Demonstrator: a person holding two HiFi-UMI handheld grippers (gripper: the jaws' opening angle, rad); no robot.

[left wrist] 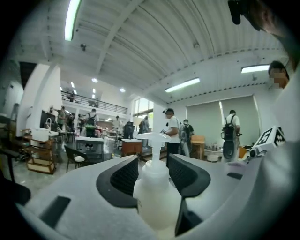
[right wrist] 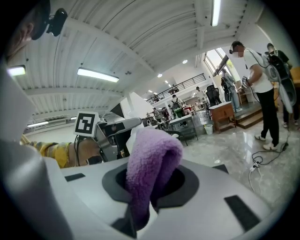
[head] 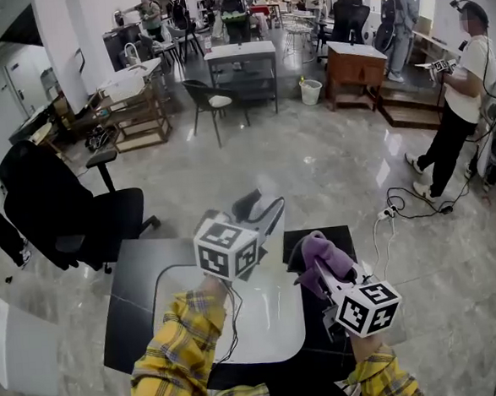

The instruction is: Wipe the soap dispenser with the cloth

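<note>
Left gripper (head: 259,211), centre of the head view, is clamped on the pale soap dispenser (left wrist: 154,192), which stands upright between its pads with the pump head poking above them. Lower right of it, close by, the right gripper (head: 320,262) pinches the purple cloth (right wrist: 150,164), folded over its jaws. Both hang over the dark surface (head: 132,302) at bottom.

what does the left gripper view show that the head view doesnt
Only the left gripper view: the soap dispenser, pump and bottle, held in the left gripper, plus ceiling lights. Only the head view: the table below, yellow checked sleeves and a black office chair. Both: the right gripper with its marker cube, and people standing in the hall.
</note>
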